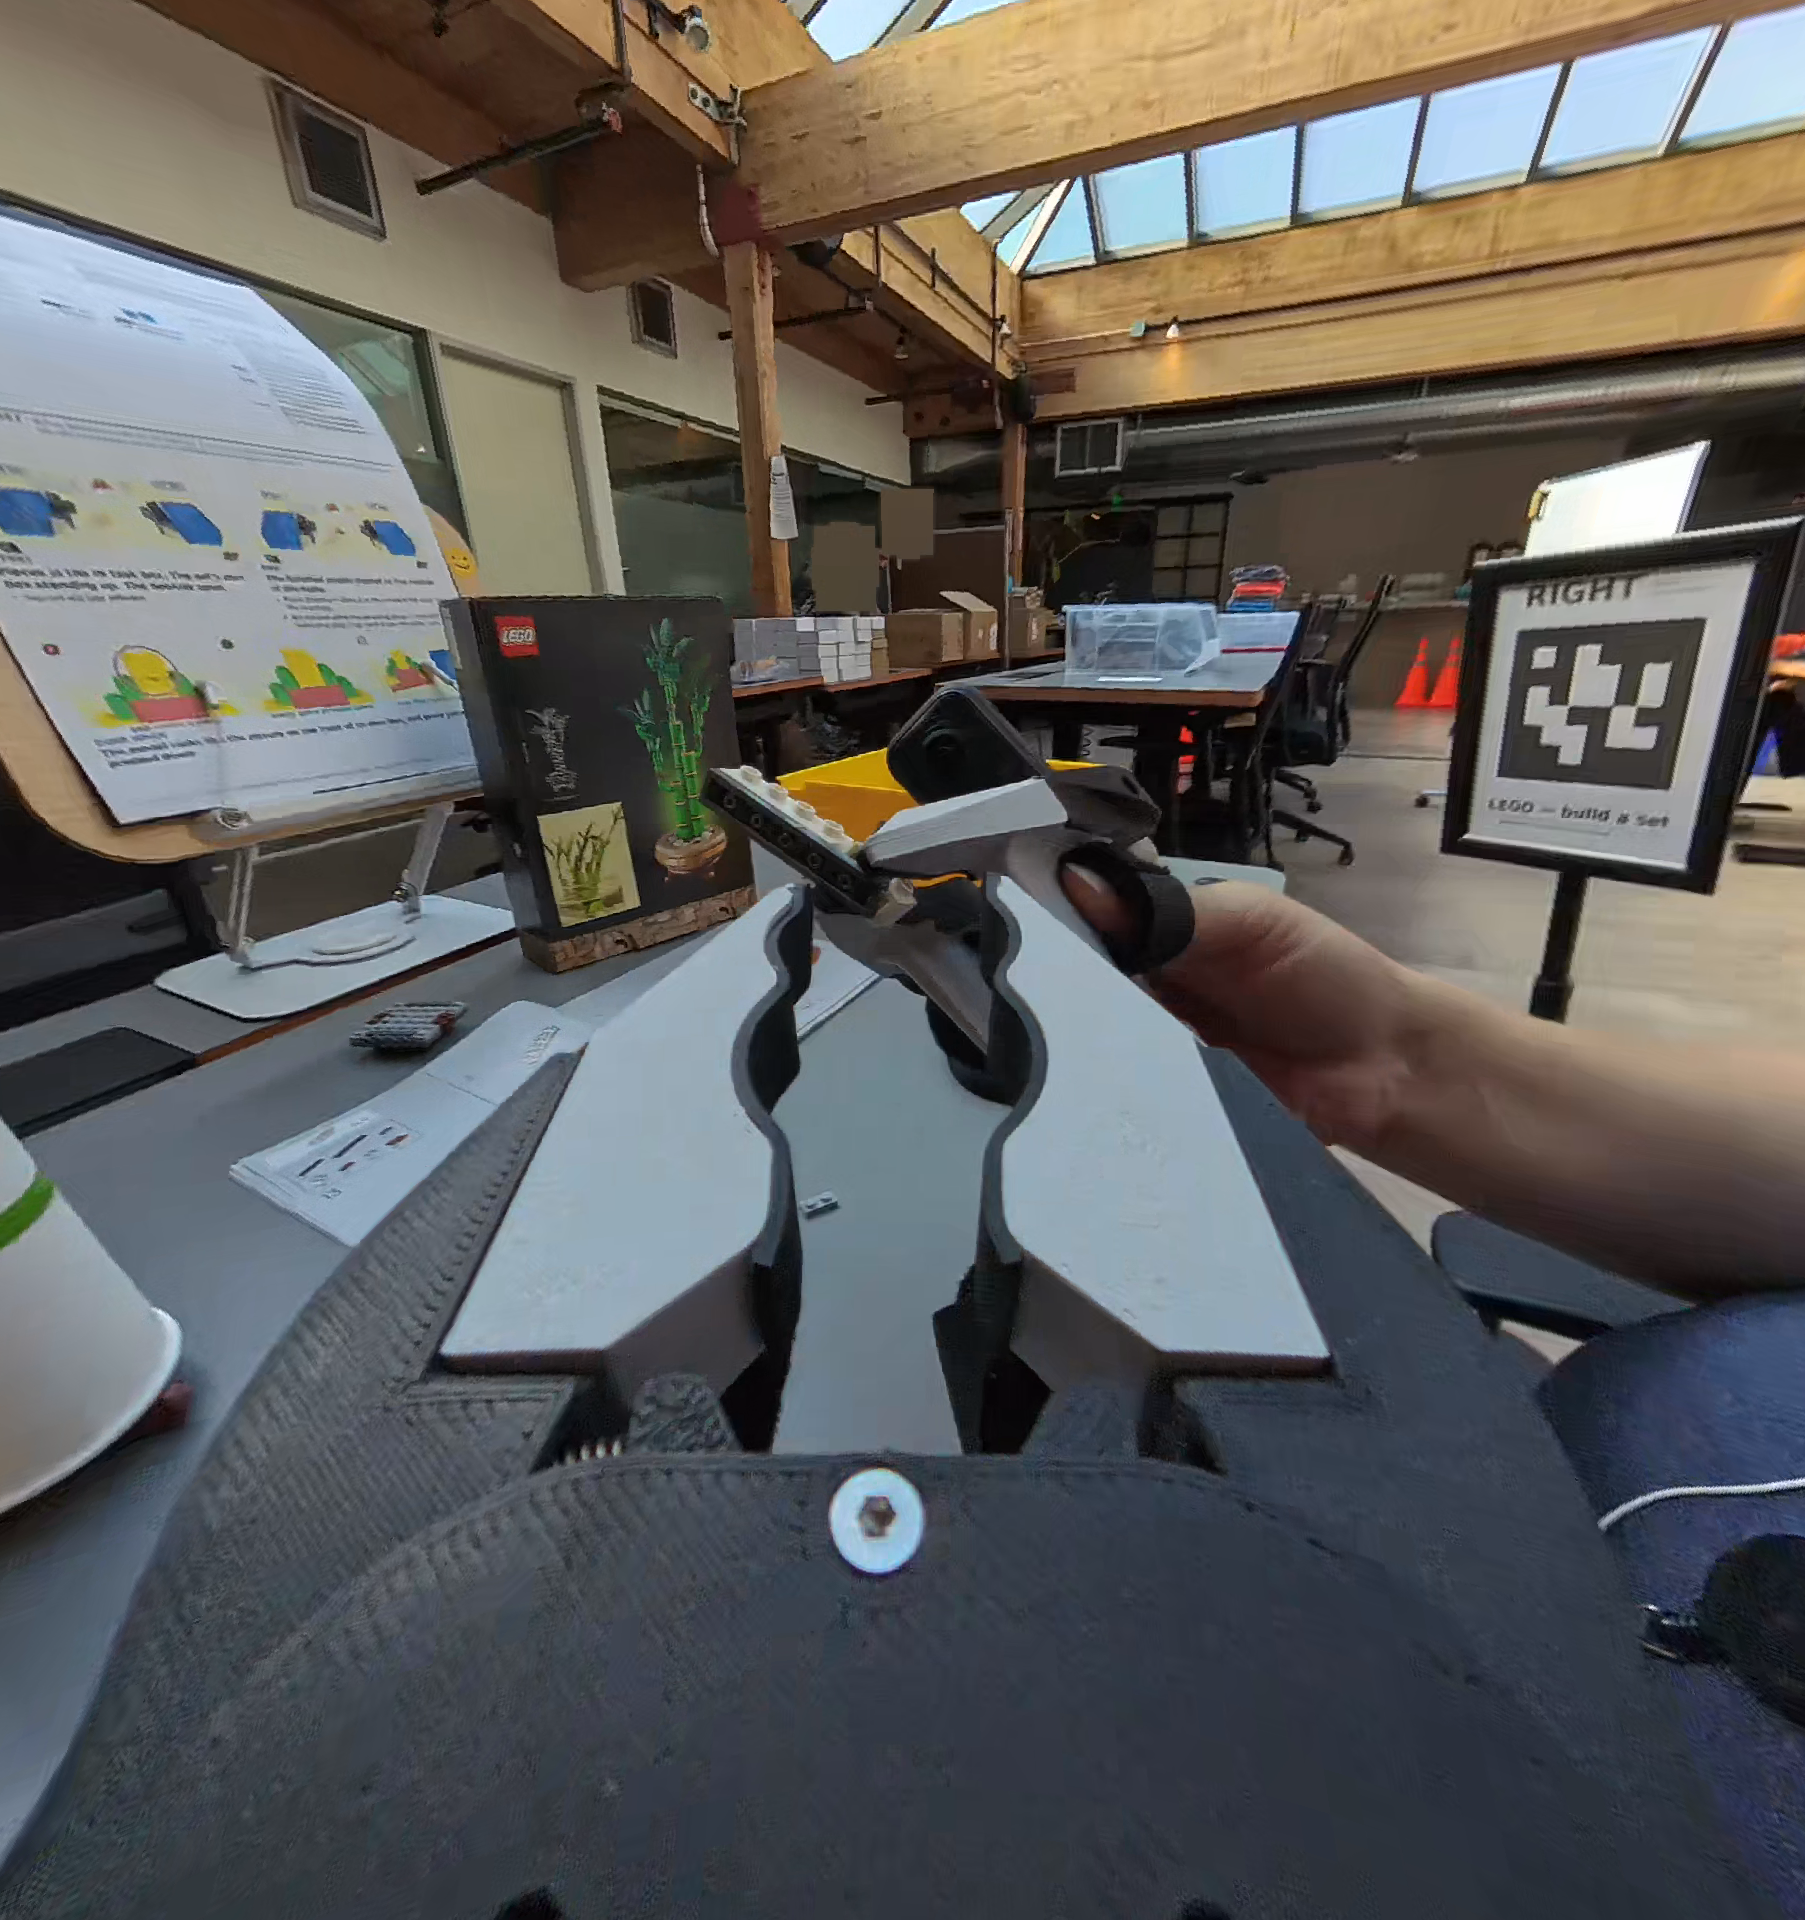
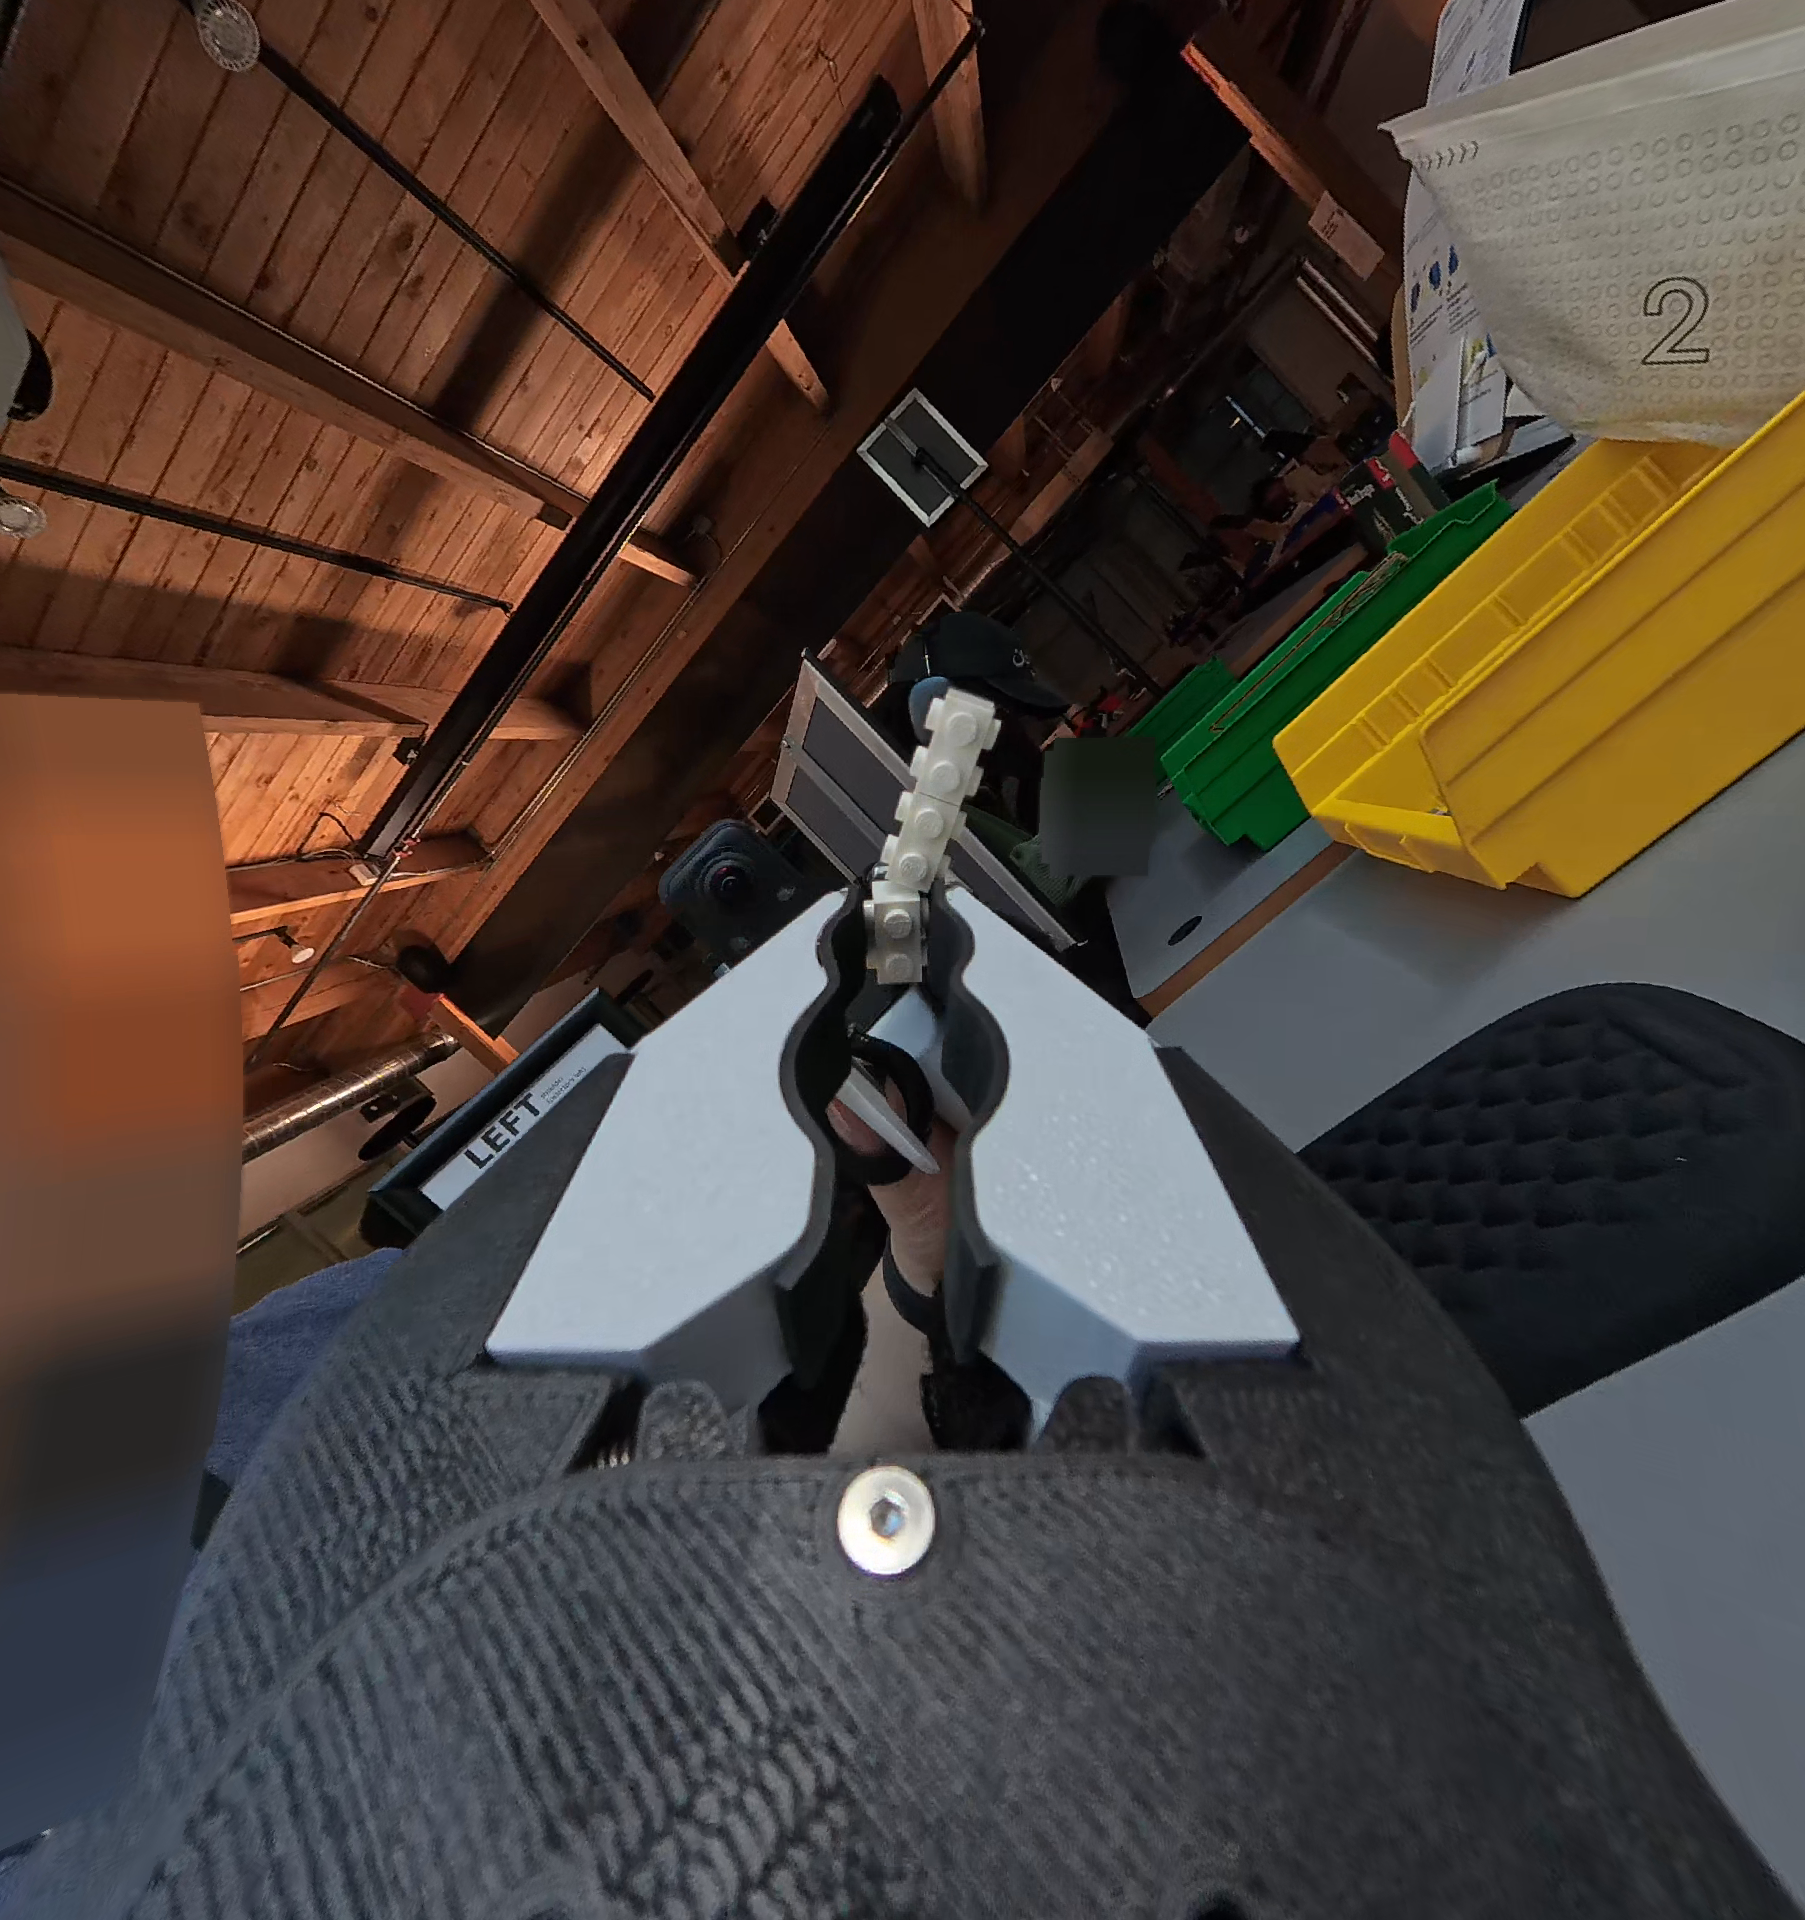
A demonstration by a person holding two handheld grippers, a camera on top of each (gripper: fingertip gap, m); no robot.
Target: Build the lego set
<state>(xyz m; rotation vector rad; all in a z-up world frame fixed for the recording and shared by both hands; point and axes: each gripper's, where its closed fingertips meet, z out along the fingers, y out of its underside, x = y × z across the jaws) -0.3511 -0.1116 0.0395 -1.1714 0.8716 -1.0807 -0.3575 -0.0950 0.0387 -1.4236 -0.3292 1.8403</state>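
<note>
My right gripper is shut on a lego assembly, a black beam with white studded plates on top, and holds it in the air above the grey table. In the left wrist view the right gripper comes in from the right, held by a hand, with the assembly sticking out to the upper left. My left gripper is open. Its fingertips stand on either side of the near end of the assembly and the right gripper's tips. I cannot tell whether they touch.
A lego box, an instruction sheet on a stand, a booklet, a small grey build and a paper cup lie left. Yellow and green bins and a white bag stand behind. Only a small space, under 4 cm, lies between the two pairs of fingers.
</note>
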